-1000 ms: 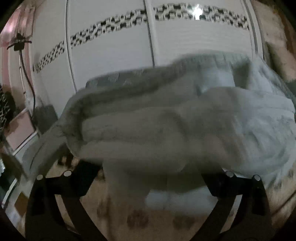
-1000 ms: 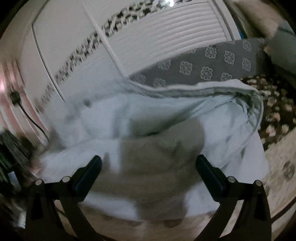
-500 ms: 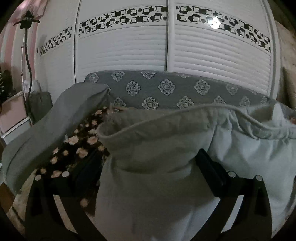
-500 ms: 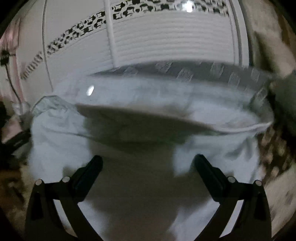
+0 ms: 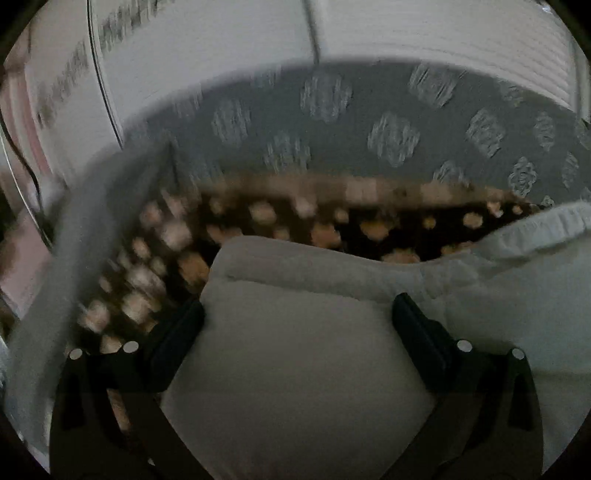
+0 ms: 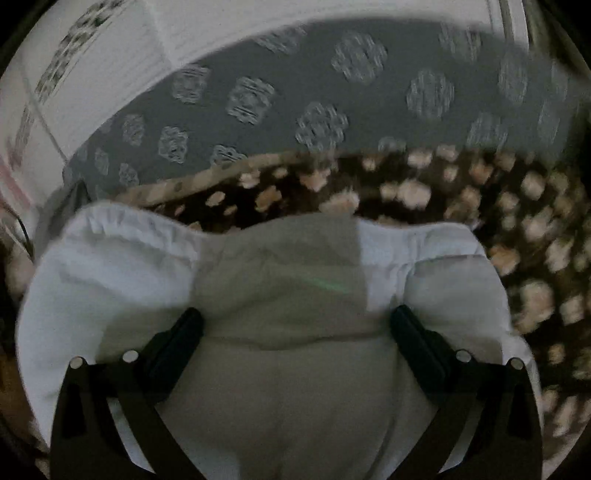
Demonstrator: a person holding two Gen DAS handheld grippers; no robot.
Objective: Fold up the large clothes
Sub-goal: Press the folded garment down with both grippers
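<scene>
Two fisheye views, each looking forward along a hand-held gripper, in a dim room with some motion blur.

In the left wrist view, the left gripper (image 5: 297, 314) shows two black jaws spread wide, one at the lower left and one at the lower right. A pale, whitish garment (image 5: 295, 350) fills the whole gap between them, bulging up past the jaw tips and running off the bottom and right edges of the view. Its folded upper edge lies just beyond the jaw tips. Whether the jaws actually pinch the cloth cannot be told; the cloth touches both inner faces.

In the right wrist view, the right gripper (image 6: 295, 325) also has its jaws set wide apart. The same garment (image 6: 288, 295) lies between and over them, spreading wider than the jaws on both sides, with a gathered hem along its far edge. A grip cannot be confirmed here either.

Beyond the garment in both views is a dark bedspread (image 6: 480, 192) dotted with pale flowers, then a grey headboard (image 5: 369, 122) with light floral medallions, and behind that white slatted wardrobe doors (image 5: 406, 33).
</scene>
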